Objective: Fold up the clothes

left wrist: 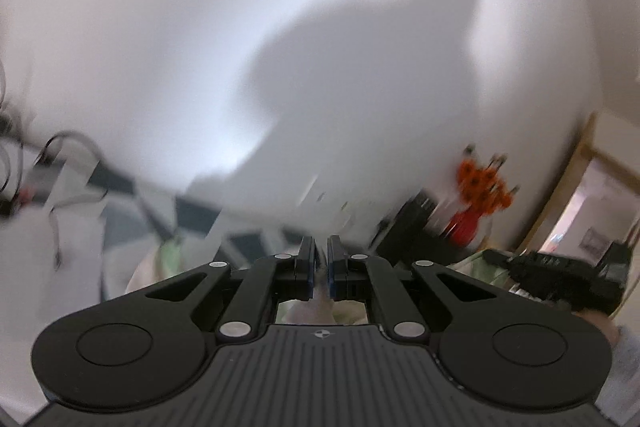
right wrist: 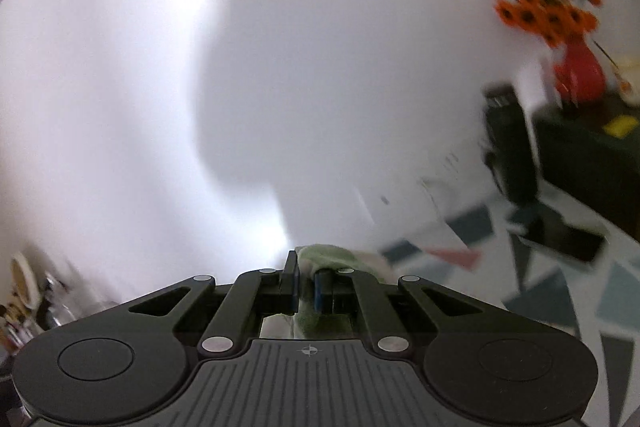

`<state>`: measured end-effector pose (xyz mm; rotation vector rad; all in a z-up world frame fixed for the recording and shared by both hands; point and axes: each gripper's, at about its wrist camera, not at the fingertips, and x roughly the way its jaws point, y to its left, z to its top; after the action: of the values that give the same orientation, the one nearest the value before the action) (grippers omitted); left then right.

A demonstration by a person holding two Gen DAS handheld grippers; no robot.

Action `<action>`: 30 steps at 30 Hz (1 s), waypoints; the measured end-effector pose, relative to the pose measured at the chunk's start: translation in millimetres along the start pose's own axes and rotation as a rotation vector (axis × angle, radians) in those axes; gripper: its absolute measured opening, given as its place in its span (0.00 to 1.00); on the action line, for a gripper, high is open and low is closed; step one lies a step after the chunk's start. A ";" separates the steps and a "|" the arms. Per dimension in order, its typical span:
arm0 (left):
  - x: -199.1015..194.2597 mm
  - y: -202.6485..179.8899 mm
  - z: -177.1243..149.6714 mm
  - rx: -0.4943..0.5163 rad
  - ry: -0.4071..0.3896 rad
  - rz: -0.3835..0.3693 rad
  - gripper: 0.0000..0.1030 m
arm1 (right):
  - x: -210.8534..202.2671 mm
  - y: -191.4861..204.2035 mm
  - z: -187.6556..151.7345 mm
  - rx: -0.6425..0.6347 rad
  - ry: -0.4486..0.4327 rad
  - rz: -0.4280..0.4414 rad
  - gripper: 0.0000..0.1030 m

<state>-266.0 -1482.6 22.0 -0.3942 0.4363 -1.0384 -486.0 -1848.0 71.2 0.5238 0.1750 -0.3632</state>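
1. Here the left gripper (left wrist: 321, 269) is pointing up at a white wall (left wrist: 160, 27); its jaws are standing nearly closed, pinching a thin pale fold of the garment (left wrist: 320, 301) that is running down between them.
2. More pale green cloth is showing below and beside that gripper's linkage; both views are heavily motion-blurred.
3. A broad shadow (left wrist: 360, 75) is lying on the wall ahead.
4. The right gripper (right wrist: 306, 285) is clenching a bunched light green edge of the same garment (right wrist: 324, 257), which is bulging over the right-hand finger.
5. To the right, a red vase (right wrist: 580, 73) of orange flowers (right wrist: 548, 9) is standing on a dark cabinet (right wrist: 588, 155).
6. A tabletop (right wrist: 560, 287) with a grey-and-white geometric pattern is showing at lower right.
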 end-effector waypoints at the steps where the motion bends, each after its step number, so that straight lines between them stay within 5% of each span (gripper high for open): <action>1: -2.8 -2.3 11.1 0.003 -0.036 -0.031 0.00 | 0.2 5.8 9.6 -0.007 -0.012 0.014 0.05; 3: -8.4 -6.9 33.3 0.009 -0.107 -0.092 0.00 | 5.3 15.4 27.0 -0.016 -0.031 0.039 0.05; 8: 2.0 -1.4 51.8 0.063 -0.136 -0.017 0.00 | 21.4 32.2 51.1 -0.100 -0.073 0.025 0.05; 15: 24.0 59.2 -27.8 -0.077 0.160 0.139 0.02 | 66.6 -5.3 29.1 -0.109 0.039 -0.131 0.05; 20: 21.4 89.4 -100.3 -0.191 0.358 0.226 0.18 | 108.9 -44.7 -17.4 -0.117 0.216 -0.253 0.05; 26: 9.3 99.3 -142.0 -0.290 0.436 0.306 0.52 | 132.5 -67.8 -68.7 -0.112 0.353 -0.296 0.06; 30: 11.1 104.0 -155.3 -0.356 0.477 0.326 0.57 | 134.8 -75.3 -89.5 -0.130 0.400 -0.304 0.09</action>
<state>-265.9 -1461.8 -164.0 -0.3721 1.0866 -0.7276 -396.9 -1901.8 -73.8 0.4371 0.6653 -0.5365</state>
